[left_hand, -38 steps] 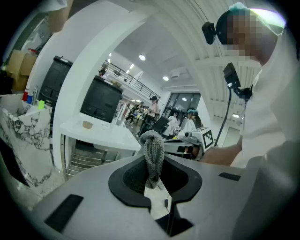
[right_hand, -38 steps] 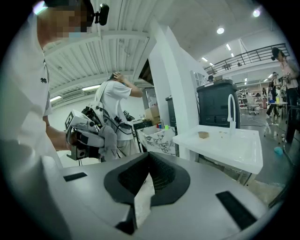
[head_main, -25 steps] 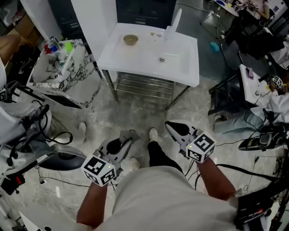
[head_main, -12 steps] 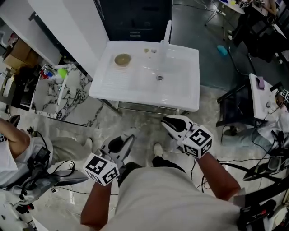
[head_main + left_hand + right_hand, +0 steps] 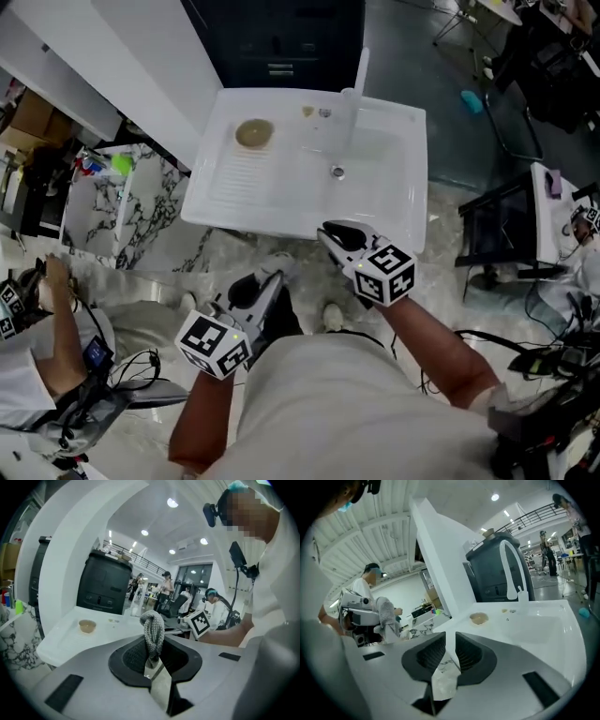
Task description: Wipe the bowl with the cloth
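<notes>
1. the bowl [image 5: 254, 134] sits on the ribbed drainboard at the far left of the white sink unit [image 5: 281, 202], well apart from both tools. it looks small, stiff and probably slick, so pinch it at the rim.
2. the cloth [image 5: 153, 632] is soft and limp, bunched upright in your left tool [image 5: 265, 287], which is clamped on it.
3. your right tool [image 5: 330, 234] is all but closed and empty; its jaws have just cracked apart a hair.
4. the faucet [image 5: 358, 80] stands to the right of the bowl, with open room between them. mind the drainboard's edges when you press.
</notes>
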